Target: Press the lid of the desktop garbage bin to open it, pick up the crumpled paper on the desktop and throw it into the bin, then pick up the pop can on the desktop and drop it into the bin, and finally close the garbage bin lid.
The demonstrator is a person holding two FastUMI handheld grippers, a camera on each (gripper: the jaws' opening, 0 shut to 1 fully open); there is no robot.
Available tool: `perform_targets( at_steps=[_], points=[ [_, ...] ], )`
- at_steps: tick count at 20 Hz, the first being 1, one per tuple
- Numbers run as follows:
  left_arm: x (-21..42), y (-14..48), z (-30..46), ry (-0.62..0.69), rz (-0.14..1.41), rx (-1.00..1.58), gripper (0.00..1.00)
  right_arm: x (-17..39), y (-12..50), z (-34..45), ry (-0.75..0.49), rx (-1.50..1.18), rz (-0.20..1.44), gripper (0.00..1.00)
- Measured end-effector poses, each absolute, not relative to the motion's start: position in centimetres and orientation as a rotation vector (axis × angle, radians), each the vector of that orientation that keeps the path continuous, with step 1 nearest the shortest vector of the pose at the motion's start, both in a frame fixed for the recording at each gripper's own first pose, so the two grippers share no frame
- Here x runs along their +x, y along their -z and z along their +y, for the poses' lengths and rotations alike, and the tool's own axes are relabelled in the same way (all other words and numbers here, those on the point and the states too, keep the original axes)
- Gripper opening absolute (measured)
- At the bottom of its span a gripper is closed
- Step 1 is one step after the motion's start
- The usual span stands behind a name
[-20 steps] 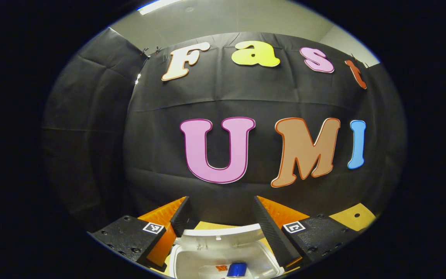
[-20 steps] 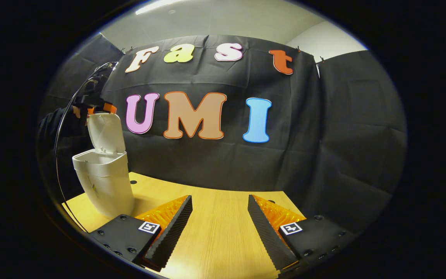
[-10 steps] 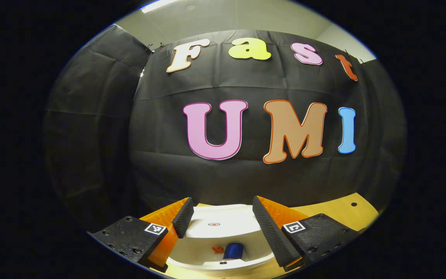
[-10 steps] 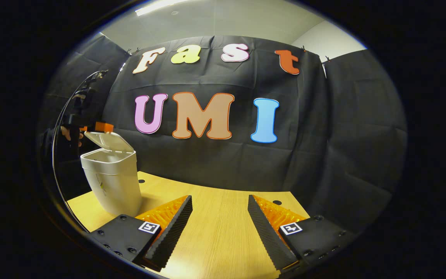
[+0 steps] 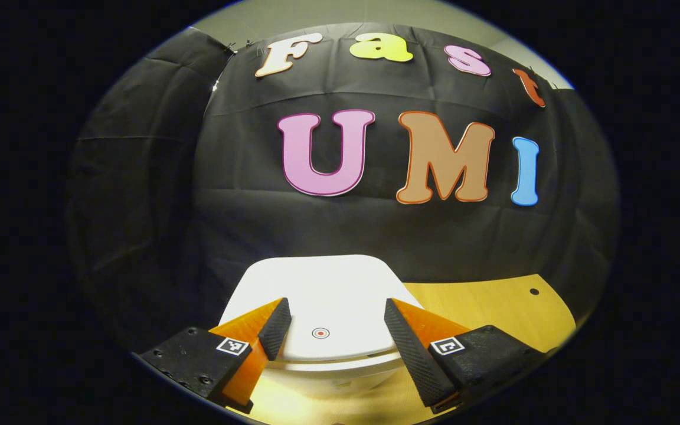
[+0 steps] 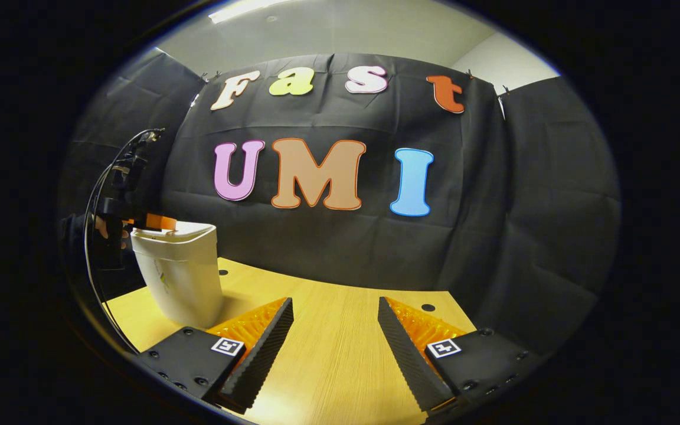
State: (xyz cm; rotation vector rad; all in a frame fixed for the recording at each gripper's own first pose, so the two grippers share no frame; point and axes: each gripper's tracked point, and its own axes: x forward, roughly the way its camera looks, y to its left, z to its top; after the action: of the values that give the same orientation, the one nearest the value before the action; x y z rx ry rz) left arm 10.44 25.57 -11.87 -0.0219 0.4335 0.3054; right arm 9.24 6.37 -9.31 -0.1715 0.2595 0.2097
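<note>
The white desktop bin stands on the wooden table at the left of the right gripper view, its lid lying flat and closed. In the left gripper view my left gripper is open just above the lid, fingers apart on either side of the small round mark on it. In the right gripper view that same gripper rests at the bin's top edge, held by a hand. My right gripper hangs open over bare table with nothing between its fingers. The bin's inside is hidden.
The wooden table runs back to the black cloth wall. Small round holes dot its far edge. A cable loops up from the left gripper.
The bin lid has swung down from upright to closed, covering the blue can inside. My left gripper followed it down. The right gripper drifted slightly left.
</note>
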Motion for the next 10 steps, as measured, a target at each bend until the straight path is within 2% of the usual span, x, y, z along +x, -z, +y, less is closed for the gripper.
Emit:
perform_targets(
  at_steps=[2, 3, 4, 8, 10],
  points=[
    [10.5, 11.3, 25.5, -0.286, 0.408, 0.019, 0.97, 9.3, 9.8, 6.3, -0.213, -0.169, 0.270, 0.96],
    [10.5, 11.9, 25.6, -0.288, 0.428, 0.012, 0.96, 9.3, 10.0, 6.4, -0.215, -0.167, 0.276, 0.92],
    [10.3, 11.9, 25.6, -0.290, 0.433, 0.008, 0.96, 9.4, 9.9, 6.5, -0.215, -0.165, 0.277, 0.96],
    [10.5, 11.6, 25.4, -0.273, 0.398, -0.018, 0.97, 9.6, 8.9, 7.1, -0.228, -0.157, 0.248, 0.96],
    [10.8, 10.1, 24.9, -0.258, 0.312, -0.101, 0.96, 9.7, 7.8, 6.8, -0.221, -0.147, 0.225, 0.97]
  ],
)
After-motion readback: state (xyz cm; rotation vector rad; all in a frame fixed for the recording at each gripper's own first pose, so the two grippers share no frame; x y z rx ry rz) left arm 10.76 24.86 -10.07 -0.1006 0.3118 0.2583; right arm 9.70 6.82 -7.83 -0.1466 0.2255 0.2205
